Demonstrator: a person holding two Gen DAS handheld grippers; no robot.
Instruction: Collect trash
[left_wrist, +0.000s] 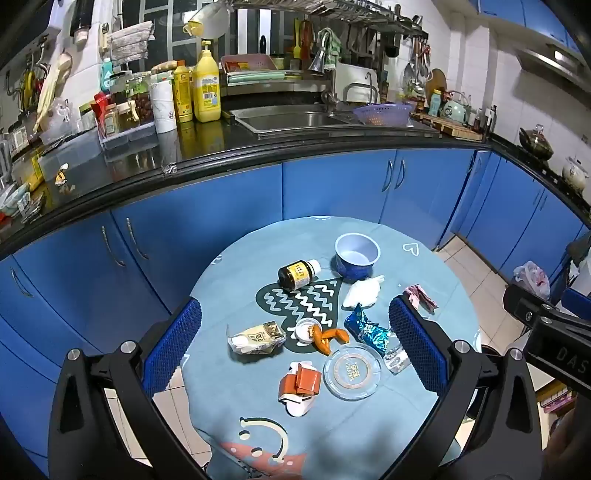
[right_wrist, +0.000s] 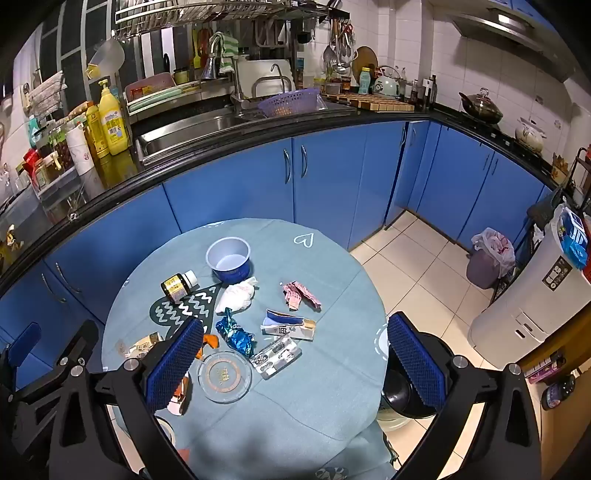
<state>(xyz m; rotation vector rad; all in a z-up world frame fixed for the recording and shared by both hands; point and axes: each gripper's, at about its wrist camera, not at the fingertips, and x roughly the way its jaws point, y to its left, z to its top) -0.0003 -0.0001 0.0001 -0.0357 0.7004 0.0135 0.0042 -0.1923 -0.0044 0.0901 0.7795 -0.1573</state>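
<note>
Litter spread over round table (left_wrist: 229, 266) w/ teal cloth; nothing collected yet by the look of it, so the step in hand is picking a first piece. Left to right in left-wrist view: crushed cream carton (left_wrist: 255, 338); brown bottle (left_wrist: 297, 273) on its side; orange peel (left_wrist: 327, 338); torn red-brown box (left_wrist: 301, 384); clear glass ashtray (left_wrist: 352, 371); blue bowl (left_wrist: 356, 255); white tissue wad (left_wrist: 364, 291); blue foil wrapper (left_wrist: 367, 328); pink wrapper (left_wrist: 421, 295) near far-right edge. Left gripper (left_wrist: 295, 338) above table, jaws wide apart, empty; right gripper (right_wrist: 295, 360) likewise apart, nothing btwn pads. Right view adds flattened white/blue pack (right_wrist: 288, 325) & clear blister tray (right_wrist: 275, 356); bagged bin (right_wrist: 489, 258) on floor, well apart from table. Next: probably drop onto one light scrap, e.g. foil, close, carry to bin; flat bits may slip.
</note>
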